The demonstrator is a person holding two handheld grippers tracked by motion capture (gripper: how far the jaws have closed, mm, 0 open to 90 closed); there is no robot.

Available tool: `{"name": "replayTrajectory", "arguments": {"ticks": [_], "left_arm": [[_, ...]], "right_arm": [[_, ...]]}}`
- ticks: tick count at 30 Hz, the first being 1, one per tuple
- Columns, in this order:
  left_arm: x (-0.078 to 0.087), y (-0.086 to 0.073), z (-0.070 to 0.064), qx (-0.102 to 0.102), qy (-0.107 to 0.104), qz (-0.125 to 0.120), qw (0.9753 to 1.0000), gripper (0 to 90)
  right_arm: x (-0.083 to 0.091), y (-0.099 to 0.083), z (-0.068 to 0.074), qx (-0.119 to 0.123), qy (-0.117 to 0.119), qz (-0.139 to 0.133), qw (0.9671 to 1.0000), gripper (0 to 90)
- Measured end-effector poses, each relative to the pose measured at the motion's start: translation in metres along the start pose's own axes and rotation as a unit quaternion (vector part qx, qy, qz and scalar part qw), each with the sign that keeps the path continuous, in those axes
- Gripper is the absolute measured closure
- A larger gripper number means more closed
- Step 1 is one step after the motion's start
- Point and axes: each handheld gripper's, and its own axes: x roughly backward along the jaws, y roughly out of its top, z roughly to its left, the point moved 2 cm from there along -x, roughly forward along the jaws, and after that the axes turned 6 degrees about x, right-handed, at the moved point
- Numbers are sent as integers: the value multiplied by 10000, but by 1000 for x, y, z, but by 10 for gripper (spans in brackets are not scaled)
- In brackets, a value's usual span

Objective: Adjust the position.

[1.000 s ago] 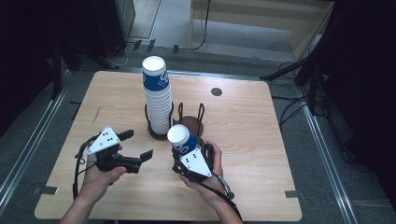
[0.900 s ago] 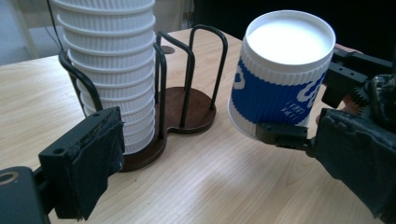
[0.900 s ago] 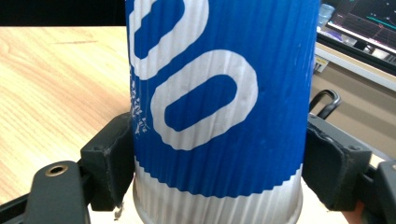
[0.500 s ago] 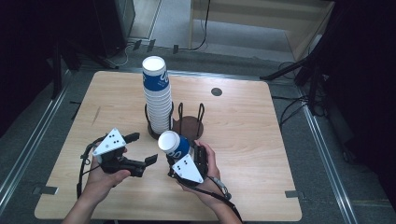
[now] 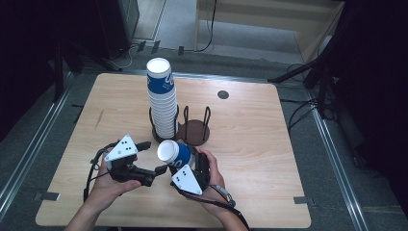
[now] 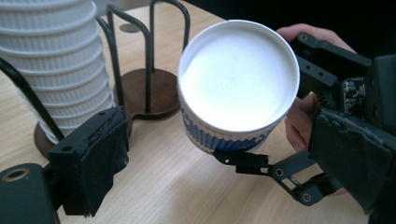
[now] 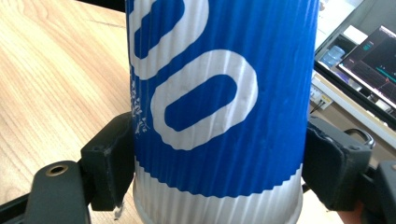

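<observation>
Over the wooden table (image 5: 269, 144), my right gripper (image 5: 185, 163) clenched the blue cup (image 5: 174, 153), tipped sideways, mouth facing my released left gripper (image 5: 153, 159) just beside it.

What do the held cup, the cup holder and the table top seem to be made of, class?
Held cup: probably ribbed paper, matt, blue print on white; fine vertical ridges show.
Cup holder: looks like a dark wooden base with thin black metal hoops.
Table top: light wood or laminate; grain lines visible.
</observation>
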Motion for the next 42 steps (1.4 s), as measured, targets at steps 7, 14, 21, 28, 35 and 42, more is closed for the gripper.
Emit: {"name": "replayTrajectory", "arguments": {"ticks": [7, 14, 21, 28, 35, 42], "left_arm": [[-4, -2, -4, -67, -98, 152, 9998, 58], [-5, -2, -5, -84, -103, 218, 9997, 72], [-9, -4, -6, -75, -131, 392, 9991, 73], [-9, -4, -6, -72, -94, 420, 9990, 146], [-11, -5, -8, -95, -78, 505, 9986, 210], [-11, -6, -8, -145, -80, 518, 9985, 248]], "right_arm": [[0, 1, 6, 216, 90, -53, 9997, 201], [1, 1, 11, 382, 167, -100, 9991, 201], [1, 2, 16, 553, 275, -178, 9979, 201], [2, 2, 18, 648, 308, -203, 9972, 201], [3, 3, 20, 731, 322, -259, 9965, 201], [4, 3, 22, 816, 344, -298, 9956, 201]]}}
